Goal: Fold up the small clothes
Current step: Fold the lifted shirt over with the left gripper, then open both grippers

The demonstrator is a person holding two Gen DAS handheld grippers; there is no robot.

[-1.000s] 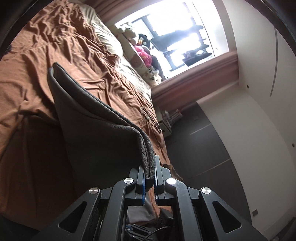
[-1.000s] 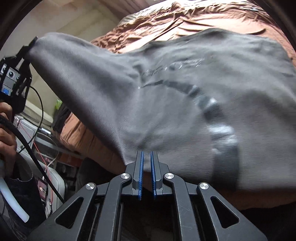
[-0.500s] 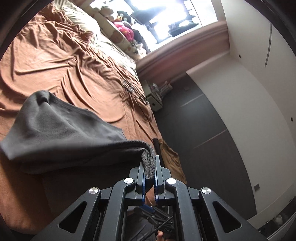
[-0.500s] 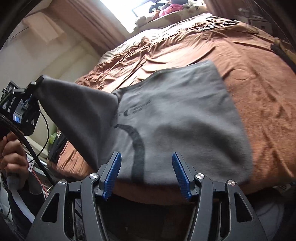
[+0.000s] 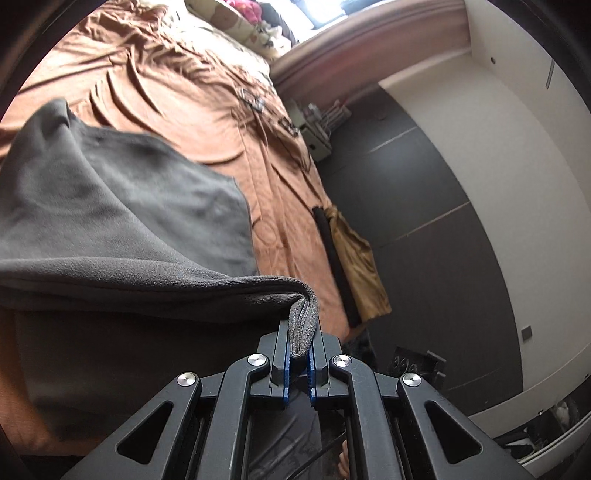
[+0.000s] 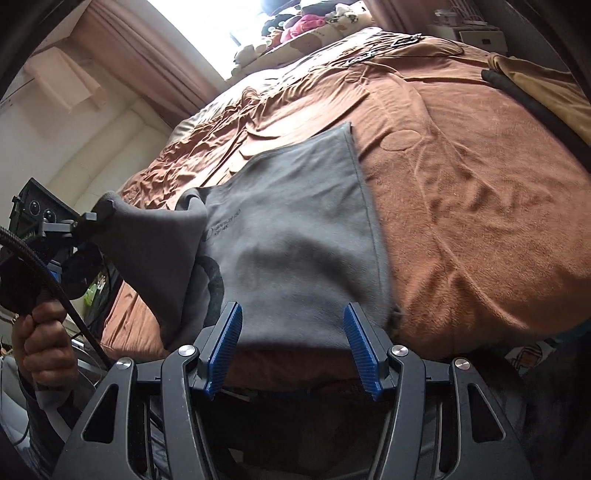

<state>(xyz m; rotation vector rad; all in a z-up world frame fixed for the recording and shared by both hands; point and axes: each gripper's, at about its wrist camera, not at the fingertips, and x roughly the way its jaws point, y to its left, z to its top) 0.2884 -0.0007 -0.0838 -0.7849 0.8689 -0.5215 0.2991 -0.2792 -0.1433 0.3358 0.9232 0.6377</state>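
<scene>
Grey garment (image 6: 295, 236) lies on bed's brown cover (image 6: 461, 206), one corner lifted, clamped in left tongs (image 5: 300, 345). Right tongs (image 6: 291, 343) apart, just opened, nothing gripped. Window with plush toys (image 6: 306, 22) behind; dark floor (image 5: 424, 229), white wall.

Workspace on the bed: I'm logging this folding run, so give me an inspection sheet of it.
Surface: brown bedspread, wrinkled.
Job's things: grey garment, mostly flat on the bed, one corner lifted.
Clutter: black roll and tan cloth at the bed edge; plush toys by the window.
Grippers: left gripper shut on the garment corner; right gripper open, nothing between its fingers.
Cables: black cable by the left hand.
Surroundings: curtain, white wall, dark floor.
</scene>
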